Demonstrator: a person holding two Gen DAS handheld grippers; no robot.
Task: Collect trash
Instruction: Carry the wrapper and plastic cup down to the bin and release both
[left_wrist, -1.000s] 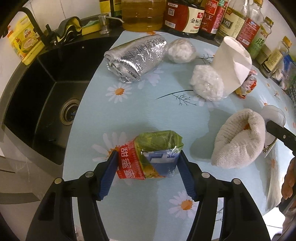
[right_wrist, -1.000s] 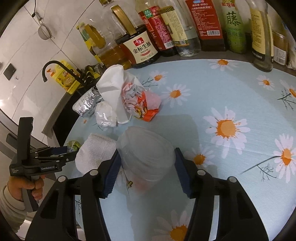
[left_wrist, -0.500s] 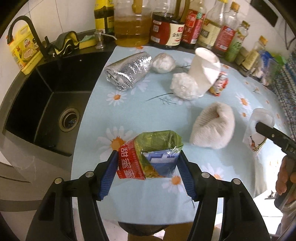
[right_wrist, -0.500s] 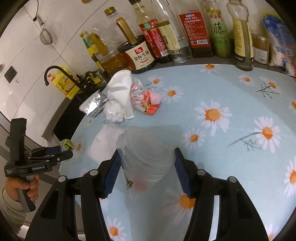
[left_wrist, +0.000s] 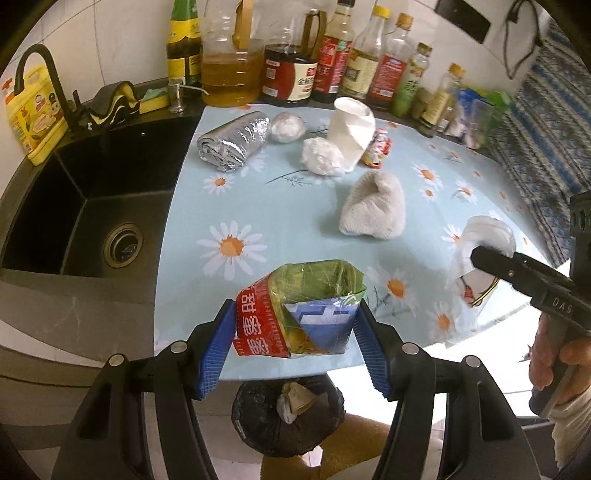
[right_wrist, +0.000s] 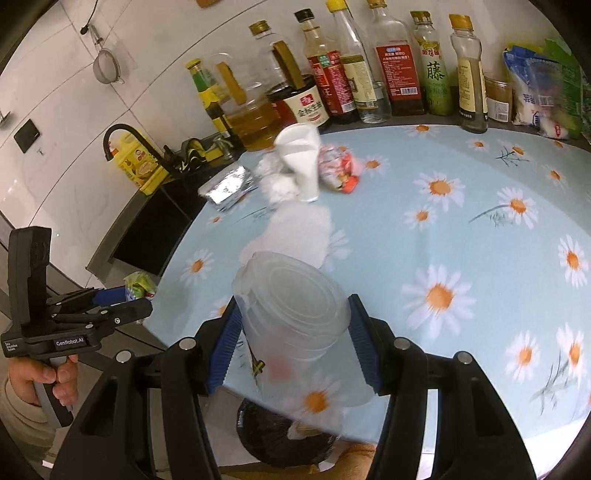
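Observation:
My left gripper (left_wrist: 295, 336) is shut on a crumpled red, green and blue snack wrapper (left_wrist: 299, 310) and holds it over the table's front edge. My right gripper (right_wrist: 291, 339) is shut on a clear plastic cup (right_wrist: 295, 325), also held at the table edge; it shows in the left wrist view (left_wrist: 480, 254). A bin lined with a black bag (left_wrist: 284, 417) stands on the floor below both grippers, with some trash inside. On the table lie a foil wrap (left_wrist: 232, 144), two crumpled white balls (left_wrist: 321, 157), a white paper cup (left_wrist: 351, 129) and a red wrapper (left_wrist: 376, 149).
A white folded cloth (left_wrist: 373, 210) lies mid-table. The daisy-print tablecloth (left_wrist: 258, 206) covers the counter. A black sink (left_wrist: 66, 206) is at the left. Several sauce and oil bottles (left_wrist: 306, 66) line the back wall.
Both grippers have pulled back and risen from the table with their trash. The table's front edge and the black bin below have come into view.

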